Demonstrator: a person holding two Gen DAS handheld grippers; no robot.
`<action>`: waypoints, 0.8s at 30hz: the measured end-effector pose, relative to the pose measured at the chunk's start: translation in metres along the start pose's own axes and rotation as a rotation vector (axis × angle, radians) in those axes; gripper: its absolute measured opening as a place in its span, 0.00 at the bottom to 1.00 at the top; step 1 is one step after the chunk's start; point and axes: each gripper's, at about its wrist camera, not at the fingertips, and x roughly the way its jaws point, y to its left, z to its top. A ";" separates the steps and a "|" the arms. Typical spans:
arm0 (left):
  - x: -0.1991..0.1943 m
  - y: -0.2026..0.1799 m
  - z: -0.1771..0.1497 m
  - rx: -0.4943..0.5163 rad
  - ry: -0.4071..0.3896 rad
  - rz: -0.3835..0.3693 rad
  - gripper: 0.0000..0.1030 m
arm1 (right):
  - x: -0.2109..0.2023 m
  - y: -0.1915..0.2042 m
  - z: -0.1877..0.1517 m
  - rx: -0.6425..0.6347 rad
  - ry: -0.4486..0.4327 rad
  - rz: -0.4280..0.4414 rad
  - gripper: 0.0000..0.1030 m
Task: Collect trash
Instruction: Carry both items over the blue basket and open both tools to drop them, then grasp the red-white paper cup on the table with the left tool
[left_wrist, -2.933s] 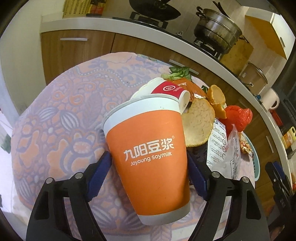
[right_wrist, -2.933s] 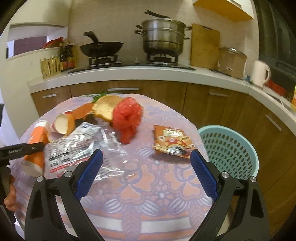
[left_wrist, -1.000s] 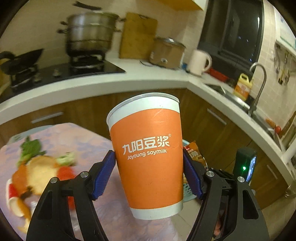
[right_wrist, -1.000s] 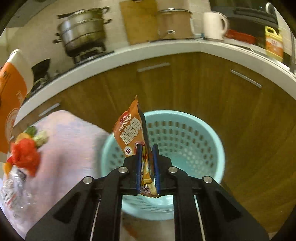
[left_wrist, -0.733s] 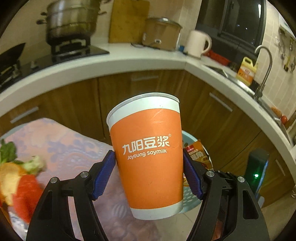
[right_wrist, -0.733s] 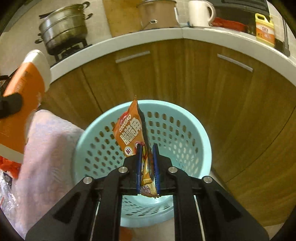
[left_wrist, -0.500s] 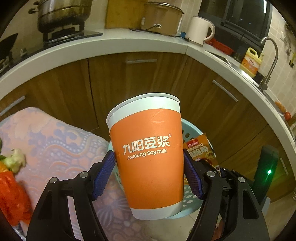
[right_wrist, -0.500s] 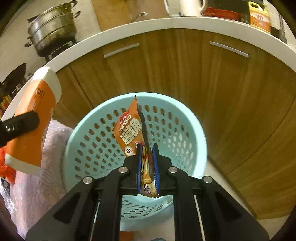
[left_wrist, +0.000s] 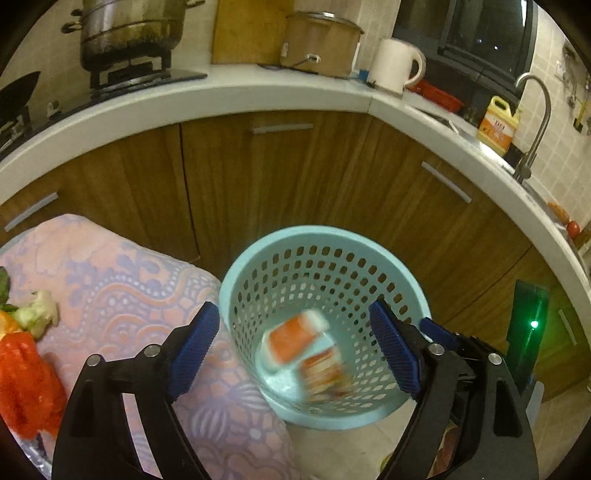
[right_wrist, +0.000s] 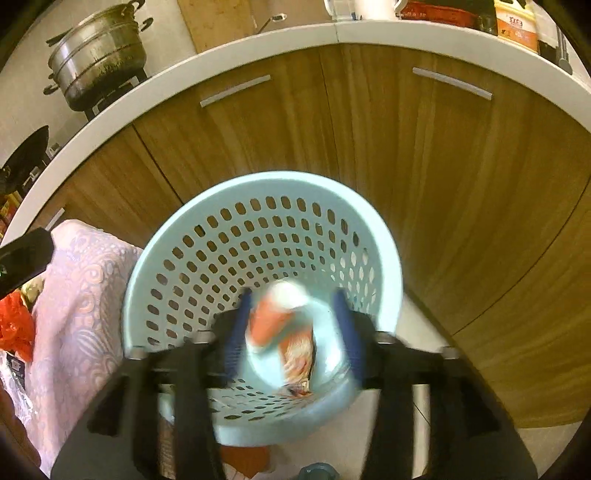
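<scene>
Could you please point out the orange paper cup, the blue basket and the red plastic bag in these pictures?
orange paper cup (left_wrist: 290, 341): left wrist view, its orange side.
blue basket (left_wrist: 325, 234): left wrist view, far rim.
red plastic bag (left_wrist: 26, 384): left wrist view, its crumpled middle.

Left gripper (left_wrist: 295, 345) above a pale blue basket (left_wrist: 325, 240), jaws opening, nothing between them. Inside the basket, blurred: an orange cup (left_wrist: 291, 339) and a snack packet (left_wrist: 323, 373). Patterned tablecloth (left_wrist: 122, 288) just left of the basket, with a red bag (left_wrist: 26, 384) and vegetable scraps (left_wrist: 35, 314).
</scene>
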 end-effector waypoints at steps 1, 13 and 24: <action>-0.007 0.001 0.000 -0.004 -0.010 -0.003 0.81 | -0.005 0.001 0.000 -0.001 -0.013 -0.005 0.52; -0.131 0.029 -0.034 0.003 -0.233 0.004 0.82 | -0.085 0.076 -0.005 -0.126 -0.150 0.135 0.52; -0.240 0.124 -0.093 -0.133 -0.390 0.202 0.84 | -0.097 0.194 -0.051 -0.277 -0.171 0.296 0.55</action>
